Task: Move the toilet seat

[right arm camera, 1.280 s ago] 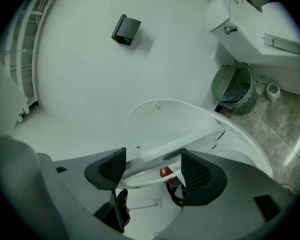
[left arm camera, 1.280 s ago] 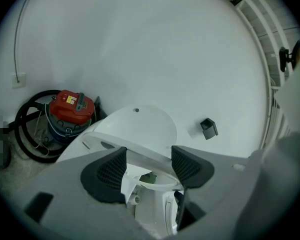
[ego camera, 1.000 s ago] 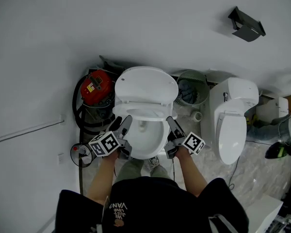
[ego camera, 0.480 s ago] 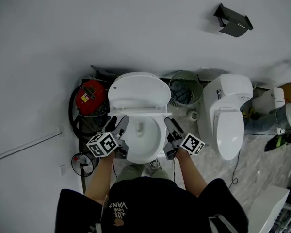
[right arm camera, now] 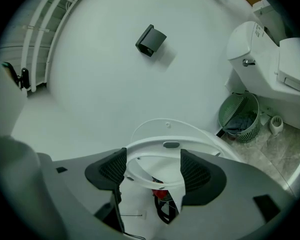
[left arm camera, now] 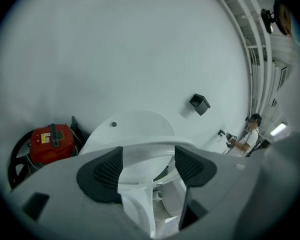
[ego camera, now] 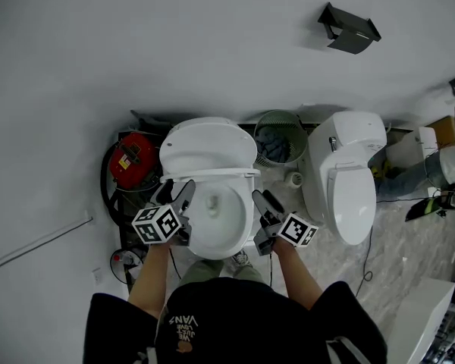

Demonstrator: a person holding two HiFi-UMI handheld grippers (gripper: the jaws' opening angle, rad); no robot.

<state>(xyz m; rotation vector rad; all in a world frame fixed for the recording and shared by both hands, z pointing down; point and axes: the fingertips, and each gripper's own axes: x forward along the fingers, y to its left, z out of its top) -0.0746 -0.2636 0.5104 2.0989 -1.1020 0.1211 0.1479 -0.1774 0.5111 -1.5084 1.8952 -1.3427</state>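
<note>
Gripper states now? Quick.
Left gripper: open, jaws just opened wider; toilet seat between them, not clamped.
Right gripper: open; toilet seat between jaws, not clamped.

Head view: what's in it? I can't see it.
A person holds the left tongs and right tongs, both open, beside a toilet, its seat partly raised below the upright lid; the left tongs have just been opening, the seat rim in their gap. A red vacuum, green basket and second toilet stand nearby.

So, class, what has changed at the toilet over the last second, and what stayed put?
The toilet seat has tipped further up towards the lid. The left hand-held gripper has just been opening its jaws, the seat's rim in the gap but unpressed. The lid stays raised; the right hand-held gripper stays open beside the bowl.
</note>
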